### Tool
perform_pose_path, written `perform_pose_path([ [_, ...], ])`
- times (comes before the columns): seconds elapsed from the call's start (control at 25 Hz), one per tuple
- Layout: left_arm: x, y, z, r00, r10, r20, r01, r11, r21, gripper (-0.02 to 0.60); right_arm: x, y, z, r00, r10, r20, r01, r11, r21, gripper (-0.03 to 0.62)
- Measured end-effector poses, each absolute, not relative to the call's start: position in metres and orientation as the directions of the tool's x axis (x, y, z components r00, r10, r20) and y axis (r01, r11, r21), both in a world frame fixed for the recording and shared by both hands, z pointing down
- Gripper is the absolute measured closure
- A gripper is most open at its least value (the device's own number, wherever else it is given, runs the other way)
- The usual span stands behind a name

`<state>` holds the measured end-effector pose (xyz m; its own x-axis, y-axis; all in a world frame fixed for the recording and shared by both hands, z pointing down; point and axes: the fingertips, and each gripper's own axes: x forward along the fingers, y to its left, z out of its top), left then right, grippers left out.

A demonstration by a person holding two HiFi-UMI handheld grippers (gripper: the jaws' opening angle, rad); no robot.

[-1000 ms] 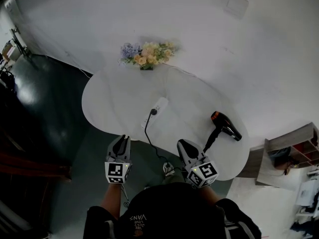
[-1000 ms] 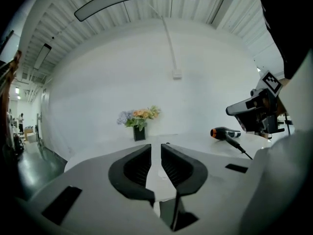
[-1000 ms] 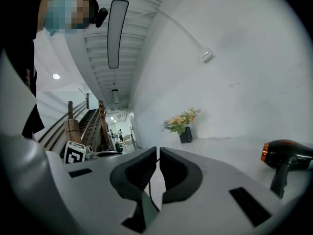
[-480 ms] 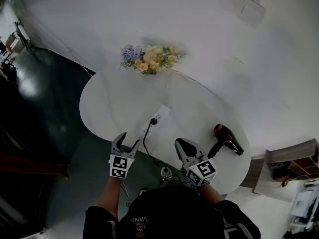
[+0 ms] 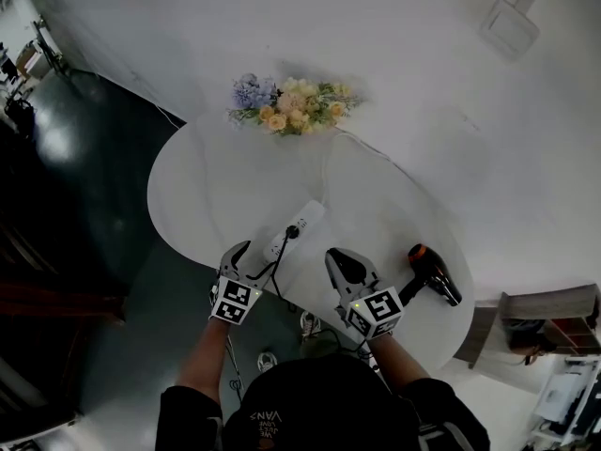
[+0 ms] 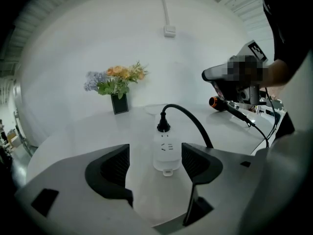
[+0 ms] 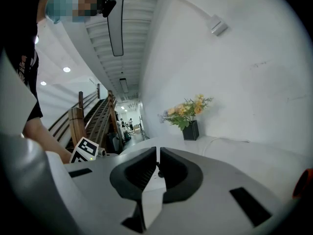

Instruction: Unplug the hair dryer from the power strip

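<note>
Left gripper (image 6: 155, 163) is opening wide, with the strip (image 6: 165, 153) framed in the gap but untouched, near the table's (image 5: 216, 186) front edge. Right gripper (image 7: 157, 168) is pressed together, empty. The strip looks light and slick, so it'd probably lift. Pin its body and grab the stiff plug (image 6: 163, 125), not the floppy cord (image 6: 195, 124).

The person wears a black cap (image 5: 315, 407) with white lettering on its crown and a black short-sleeved top, its sleeves (image 5: 184, 413) plain. The left gripper (image 5: 250, 258) and right gripper (image 5: 335, 255) share pale grey bodies, black ribbed pads (image 6: 116, 166) and a cube (image 5: 376, 310) of black-and-white square markers with small green lights; the left jaws are opening, the white power strip (image 6: 165, 151) showing between them, untouched
</note>
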<state>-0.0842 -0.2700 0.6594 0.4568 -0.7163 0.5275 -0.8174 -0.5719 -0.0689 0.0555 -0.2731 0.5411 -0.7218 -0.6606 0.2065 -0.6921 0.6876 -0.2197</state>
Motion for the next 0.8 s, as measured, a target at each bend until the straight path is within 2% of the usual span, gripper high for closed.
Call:
perform_pose_path([
  [0.6,-0.060,-0.284,0.688,0.489,-0.598,0.635,-0.690,-0.710,-0.138,0.242,0.020,-0.308,0.591,-0.745,-0.581,0.327,-0.645,0.753,-0.130,0.542],
  [0.64,-0.059,-0.285,0.690,0.488,-0.594,0.640,-0.683,-0.716,-0.144,0.242,0.018,-0.309,0.595,-0.746,-0.575,0.336,-0.640,0.758,-0.122,0.531],
  [0.72,-0.057,-0.286,0.693,0.485,-0.589,0.646,-0.675,-0.722,-0.152,0.243,0.011,-0.313,0.603,-0.749,-0.559,0.355,-0.628,0.770,-0.113,0.445],
  [0.8,-0.056,-0.287,0.695,0.485,-0.586,0.649,-0.673,-0.724,-0.152,0.244,0.003,-0.316,0.610,-0.756,-0.539,0.372,-0.609,0.786,-0.100,0.433],
])
